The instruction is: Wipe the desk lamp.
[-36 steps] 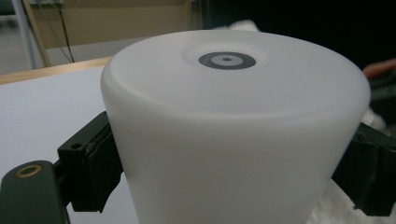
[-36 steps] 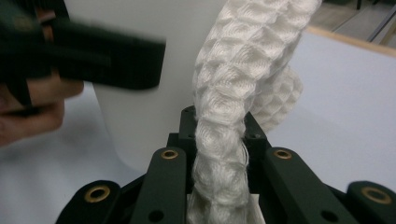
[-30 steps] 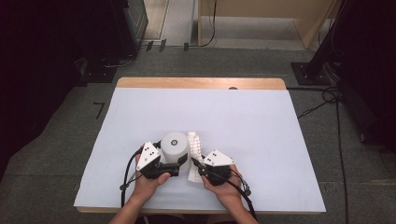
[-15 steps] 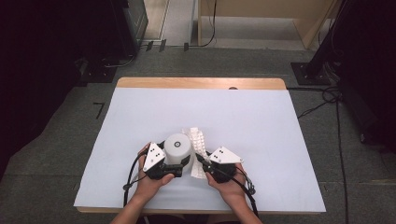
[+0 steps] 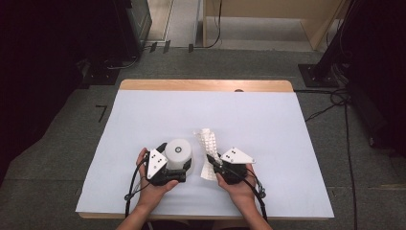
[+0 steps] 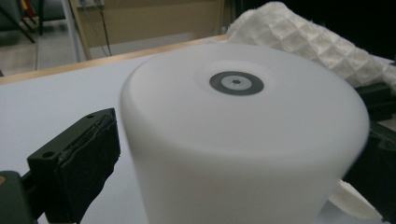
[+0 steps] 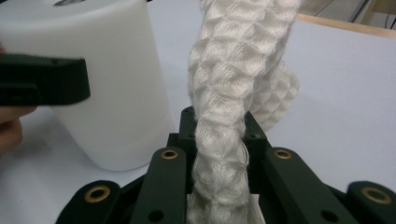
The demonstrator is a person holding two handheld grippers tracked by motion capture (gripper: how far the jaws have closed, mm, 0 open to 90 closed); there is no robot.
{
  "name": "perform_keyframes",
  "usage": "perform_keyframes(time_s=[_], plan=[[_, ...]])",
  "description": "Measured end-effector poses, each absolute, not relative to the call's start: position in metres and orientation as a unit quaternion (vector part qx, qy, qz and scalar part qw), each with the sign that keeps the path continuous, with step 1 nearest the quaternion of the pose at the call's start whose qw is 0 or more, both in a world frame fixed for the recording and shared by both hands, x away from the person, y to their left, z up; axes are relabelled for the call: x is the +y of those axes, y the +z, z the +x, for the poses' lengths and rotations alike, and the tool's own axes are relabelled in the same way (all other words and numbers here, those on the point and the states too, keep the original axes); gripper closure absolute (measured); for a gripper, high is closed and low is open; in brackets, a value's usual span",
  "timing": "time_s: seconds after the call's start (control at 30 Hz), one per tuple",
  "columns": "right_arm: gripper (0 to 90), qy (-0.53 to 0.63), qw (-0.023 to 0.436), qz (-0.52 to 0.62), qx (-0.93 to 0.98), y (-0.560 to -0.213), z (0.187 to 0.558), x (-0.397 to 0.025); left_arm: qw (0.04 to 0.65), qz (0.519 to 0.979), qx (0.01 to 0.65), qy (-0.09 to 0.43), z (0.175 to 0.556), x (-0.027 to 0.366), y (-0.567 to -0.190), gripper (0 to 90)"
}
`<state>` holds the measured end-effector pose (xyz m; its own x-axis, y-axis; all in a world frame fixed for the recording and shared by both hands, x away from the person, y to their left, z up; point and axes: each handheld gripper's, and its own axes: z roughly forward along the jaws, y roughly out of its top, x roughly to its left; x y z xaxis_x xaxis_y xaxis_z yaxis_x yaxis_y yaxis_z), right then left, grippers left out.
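white container: a smooth, matte white plastic cylinder (image 5: 178, 154) standing upright on the near part of the table, left of the cloth; its flat closed face is on top, so nothing of an inside can be seen.
mark on container: a small dark grey ring with a paler centre and a tiny hole (image 6: 236, 83) in the middle of the top face; no brand, label or readable writing on it.
left gripper: the black two-jaw left gripper (image 5: 178, 168) with a grey three-cornered plate, held in the person's left hand (image 5: 149, 184); its jaws stand apart on either side of the cylinder. one padded jaw has a gap to the cylinder wall in the left gripper view; whether the other jaw touches it, cannot tell.
white cloth: a white waffle-weave cloth (image 5: 207, 146) bunched into a thick strip, just right of the cylinder, rising above the table; whether it touches the cylinder cannot be told.
right gripper: the black two-jaw right gripper (image 5: 212, 160), held in the person's right hand (image 5: 238, 188); its jaws are clamped together on the lower part of the cloth strip, which runs up between them in the right gripper view (image 7: 224, 140).
surface: pale blue-white sheet (image 5: 268, 124) covering a wooden table (image 5: 206, 85).
writing elsewhere: none readable.
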<state>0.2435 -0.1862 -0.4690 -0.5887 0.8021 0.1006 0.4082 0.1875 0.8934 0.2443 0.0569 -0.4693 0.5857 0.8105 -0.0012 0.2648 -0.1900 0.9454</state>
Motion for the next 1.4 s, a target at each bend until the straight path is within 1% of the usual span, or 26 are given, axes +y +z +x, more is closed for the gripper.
perform_keyframes(time_s=[0.13, 0.2, 0.23, 0.37, 0.5, 0.57, 0.7, 0.8, 0.9, 1.0, 1.1, 1.17, 1.3, 1.4], plan=[[76.9, 0.489, 0.198, 0.408, 0.745, -0.47, 0.243, -0.186, 0.485, 0.725, 0.403, 0.278, 0.241, 0.043, -0.472, 1.1], [76.9, 0.489, 0.197, 0.406, 0.747, -0.471, 0.243, -0.184, 0.482, 0.718, 0.409, 0.291, 0.239, 0.041, -0.472, 6.8], [76.9, 0.488, 0.198, 0.404, 0.748, -0.472, 0.244, -0.183, 0.484, 0.718, 0.409, 0.287, 0.24, 0.042, -0.472, 8.3], [76.9, 0.482, 0.188, 0.401, 0.756, -0.476, 0.243, -0.177, 0.503, 0.716, 0.405, 0.267, 0.245, 0.053, -0.469, 8.6], [76.9, 0.473, 0.177, 0.388, 0.77, -0.483, 0.24, -0.165, 0.565, 0.699, 0.385, 0.209, 0.25, 0.07, -0.457, 8.6], [76.9, 0.472, 0.176, 0.381, 0.776, -0.485, 0.238, -0.159, 0.582, 0.699, 0.371, 0.187, 0.252, 0.076, -0.451, 8.7], [76.9, 0.482, 0.179, 0.376, 0.771, -0.479, 0.235, -0.158, 0.582, 0.71, 0.355, 0.177, 0.253, 0.078, -0.451, 8.7], [77.1, 0.493, 0.183, 0.369, 0.767, -0.471, 0.232, -0.159, 0.572, 0.725, 0.343, 0.174, 0.252, 0.072, -0.455, 8.7], [77.1, 0.508, 0.201, 0.358, 0.757, -0.459, 0.229, -0.162, 0.556, 0.746, 0.322, 0.174, 0.25, 0.064, -0.459, 8.7], [77.1, 0.526, 0.212, 0.352, 0.745, -0.447, 0.225, -0.168, 0.554, 0.751, 0.317, 0.17, 0.25, 0.061, -0.46, 8.7], [77.1, 0.533, 0.212, 0.346, 0.742, -0.443, 0.223, -0.169, 0.559, 0.747, 0.321, 0.166, 0.251, 0.063, -0.458, 8.7], [77.1, 0.527, 0.206, 0.345, 0.749, -0.447, 0.224, -0.167, 0.56, 0.743, 0.326, 0.167, 0.252, 0.067, -0.456, 8.7], [77.0, 0.499, 0.18, 0.353, 0.771, -0.463, 0.229, -0.159, 0.57, 0.728, 0.34, 0.171, 0.255, 0.076, -0.451, 8.7], [77.0, 0.48, 0.163, 0.358, 0.784, -0.473, 0.232, -0.154, 0.572, 0.726, 0.34, 0.172, 0.256, 0.08, -0.449, 8.7]])
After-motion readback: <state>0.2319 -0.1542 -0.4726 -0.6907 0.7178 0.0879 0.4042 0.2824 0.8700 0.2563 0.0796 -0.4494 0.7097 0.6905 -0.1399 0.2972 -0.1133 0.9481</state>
